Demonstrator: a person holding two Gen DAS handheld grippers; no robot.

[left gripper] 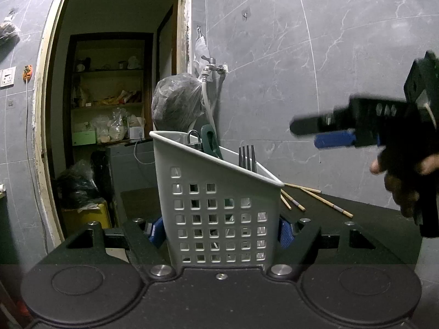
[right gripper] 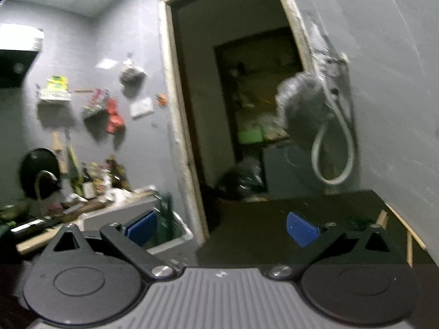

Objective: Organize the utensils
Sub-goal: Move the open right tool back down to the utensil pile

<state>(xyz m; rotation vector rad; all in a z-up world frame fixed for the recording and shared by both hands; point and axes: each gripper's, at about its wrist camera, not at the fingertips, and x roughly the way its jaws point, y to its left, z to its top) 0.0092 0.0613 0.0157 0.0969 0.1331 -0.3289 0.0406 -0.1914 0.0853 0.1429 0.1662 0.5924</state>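
Observation:
A white perforated utensil holder (left gripper: 219,208) stands on the dark table (left gripper: 356,227), and my left gripper (left gripper: 221,231) is shut on its lower part, blue pads pressing both sides. A fork (left gripper: 247,156), a green handle (left gripper: 210,139) and a metal loop (left gripper: 193,137) stick out of its top. Several wooden chopsticks (left gripper: 315,198) lie on the table behind the holder to the right. My right gripper (left gripper: 321,133) hovers at the right, above the chopsticks, held by a hand (left gripper: 403,181). In the right wrist view the right gripper (right gripper: 222,227) is open, with nothing between its fingers, and chopsticks (right gripper: 406,227) lie at the right.
A grey tiled wall (left gripper: 315,54) with a tap and hose (left gripper: 211,74) backs the table. A bagged bundle (left gripper: 177,101) hangs behind the holder. A doorway (left gripper: 109,82) opens to shelves on the left. A cluttered counter (right gripper: 68,205) and a bin (right gripper: 172,233) lie left of the table.

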